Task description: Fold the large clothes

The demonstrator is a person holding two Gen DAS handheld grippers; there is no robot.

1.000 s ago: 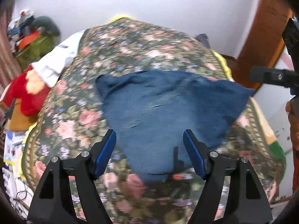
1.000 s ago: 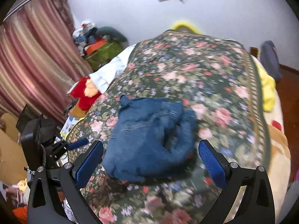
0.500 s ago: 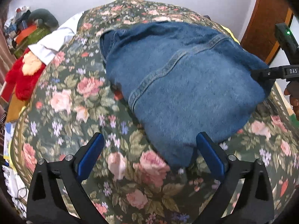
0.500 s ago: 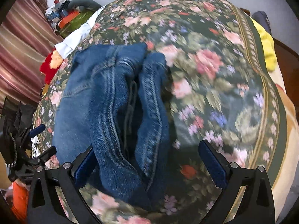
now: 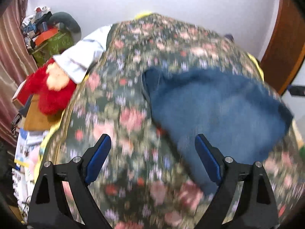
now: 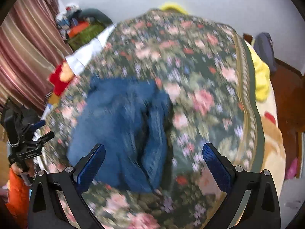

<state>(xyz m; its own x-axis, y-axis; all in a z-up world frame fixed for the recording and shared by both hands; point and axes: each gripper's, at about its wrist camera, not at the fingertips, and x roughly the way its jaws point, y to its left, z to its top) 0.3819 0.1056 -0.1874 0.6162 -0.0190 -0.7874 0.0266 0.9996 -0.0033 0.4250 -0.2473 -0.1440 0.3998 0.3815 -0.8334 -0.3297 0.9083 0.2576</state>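
Both the left gripper (image 5: pixel 152 152) and right gripper (image 6: pixel 153 159) hang wide and empty, the left's fingers having just narrowed a touch, over the folded jeans (image 5: pixel 213 110) (bundled, so probably done) on the bed (image 5: pixel 122 114).

One folded pair of blue jeans (image 5: pixel 215 110) lay right of centre on one floral bedspread (image 5: pixel 122 99). One red plush toy (image 5: pixel 47 89) sat at the left edge. Two grippers showed, one at the bottom of each frame.

Floral bedspread (image 5: pixel 133 72), red plush toy (image 5: pixel 47 93) — striped curtain (image 6: pixel 28 47)
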